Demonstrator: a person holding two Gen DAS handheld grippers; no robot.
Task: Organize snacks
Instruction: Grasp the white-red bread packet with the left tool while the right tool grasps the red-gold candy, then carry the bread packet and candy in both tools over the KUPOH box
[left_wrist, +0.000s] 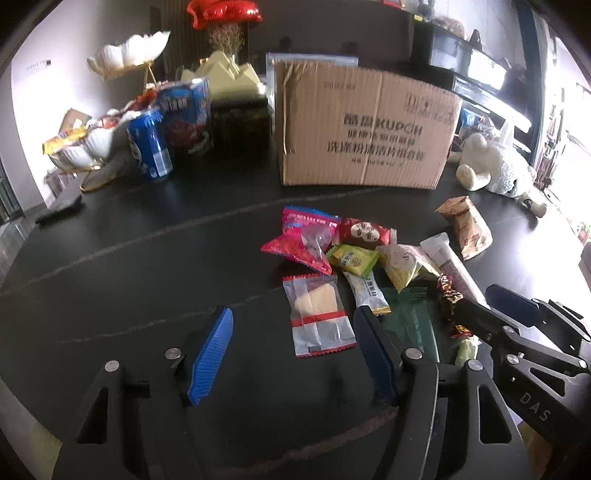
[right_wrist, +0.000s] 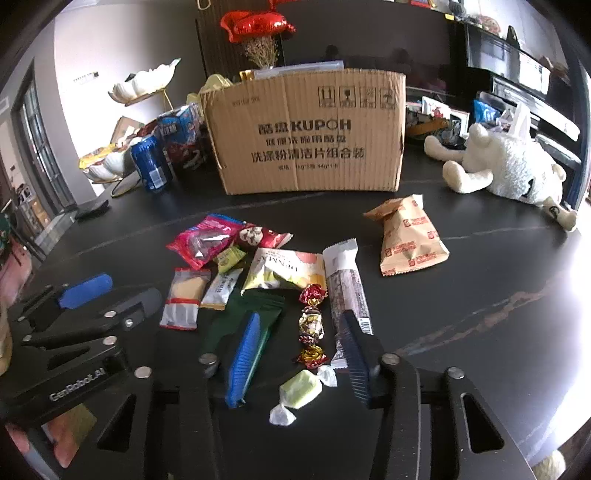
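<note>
A dark tabletop (right_wrist: 480, 295) carries a scatter of snack packets (right_wrist: 284, 273). Behind them stand a cardboard box (right_wrist: 306, 136) and a blue can (right_wrist: 149, 162). A plush toy (right_wrist: 509, 170) lies at the right.

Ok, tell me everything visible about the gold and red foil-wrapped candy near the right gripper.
The foil-wrapped candy is a crinkly, shiny sweet in gold, red and dark foil with twisted ends. It lies flat on the dark table, lengthwise away from the camera, between the open fingers of the right gripper, untouched by either. A long bar wrapper lies beside it.

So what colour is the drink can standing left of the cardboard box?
The drink can is blue with white markings, clearest in the right wrist view.
</note>
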